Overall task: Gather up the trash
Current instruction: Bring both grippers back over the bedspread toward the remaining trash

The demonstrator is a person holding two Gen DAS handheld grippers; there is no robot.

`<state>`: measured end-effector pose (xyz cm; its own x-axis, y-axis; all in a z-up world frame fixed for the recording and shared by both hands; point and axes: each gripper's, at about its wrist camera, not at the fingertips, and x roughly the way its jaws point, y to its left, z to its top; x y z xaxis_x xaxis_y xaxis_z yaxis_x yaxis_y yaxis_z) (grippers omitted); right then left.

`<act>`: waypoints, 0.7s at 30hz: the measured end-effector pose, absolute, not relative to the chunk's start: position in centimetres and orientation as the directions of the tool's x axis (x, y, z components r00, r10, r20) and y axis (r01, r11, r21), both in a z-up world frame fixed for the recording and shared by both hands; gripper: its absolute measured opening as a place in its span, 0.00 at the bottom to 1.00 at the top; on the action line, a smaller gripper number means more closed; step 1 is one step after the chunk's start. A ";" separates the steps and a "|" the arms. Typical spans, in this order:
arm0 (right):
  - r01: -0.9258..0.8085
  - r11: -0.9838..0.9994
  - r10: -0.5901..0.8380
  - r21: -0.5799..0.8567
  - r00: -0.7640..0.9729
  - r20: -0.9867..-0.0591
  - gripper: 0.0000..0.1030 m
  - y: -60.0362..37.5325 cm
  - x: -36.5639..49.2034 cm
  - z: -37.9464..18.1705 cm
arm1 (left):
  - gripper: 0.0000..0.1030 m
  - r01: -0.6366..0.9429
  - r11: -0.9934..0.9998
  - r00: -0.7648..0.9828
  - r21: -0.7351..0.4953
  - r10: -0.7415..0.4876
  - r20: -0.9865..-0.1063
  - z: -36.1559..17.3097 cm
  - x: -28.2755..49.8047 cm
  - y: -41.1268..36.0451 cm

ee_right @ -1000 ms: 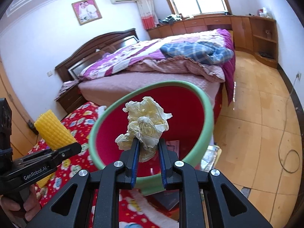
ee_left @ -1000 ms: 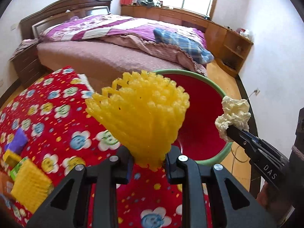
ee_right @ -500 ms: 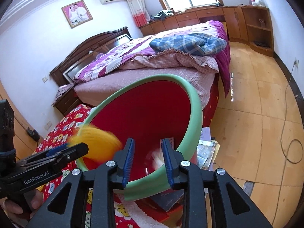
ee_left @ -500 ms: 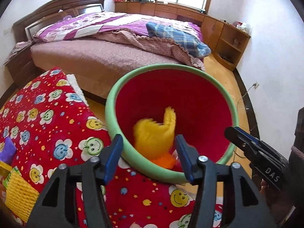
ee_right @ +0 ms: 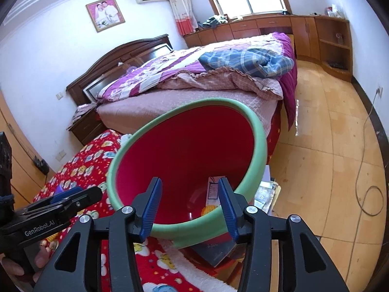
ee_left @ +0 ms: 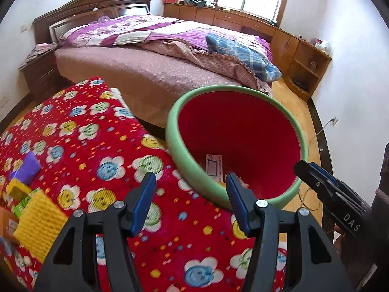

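Yellow mesh dropped into bin [ee_left: 279,112], floral red cloth [ee_left: 102,146], bed [ee_left: 145,68]

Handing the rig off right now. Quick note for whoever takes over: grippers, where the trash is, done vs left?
Left gripper: open, nothing between the pads; jaws just opened.
Right gripper: open and empty over the bin, jaws just opened too.
Red bin, green rim, stands beside the red flowered cloth. Inside: a printed card and scraps at the bottom.
Done: the yellow foam net and the crumpled paper went in.
Left: a yellow foam sleeve, a purple piece and small packs at the cloth's left edge.
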<state>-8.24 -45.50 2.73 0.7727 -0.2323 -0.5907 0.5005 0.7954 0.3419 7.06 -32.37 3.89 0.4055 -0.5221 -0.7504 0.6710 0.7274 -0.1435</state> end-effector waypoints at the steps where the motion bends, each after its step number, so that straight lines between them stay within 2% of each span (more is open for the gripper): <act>1: 0.498 0.799 -0.234 0.336 0.773 -0.590 0.53 -45.1 -8.2 2.9 | 0.58 0.666 0.732 0.409 -0.145 -0.520 -0.750 4.0 7.1 -32.0; 21: 0.357 0.895 -0.153 0.266 0.808 -0.569 0.55 -37.5 -7.4 5.4 | 0.58 0.509 0.851 0.540 -0.132 -0.435 -0.720 6.3 5.7 -20.6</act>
<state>-7.41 -37.49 5.37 0.8080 -0.1527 -0.5690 0.3569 0.8953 0.2665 5.70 -20.59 6.31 0.5404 -0.4353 -0.7201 0.5088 0.8506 -0.1323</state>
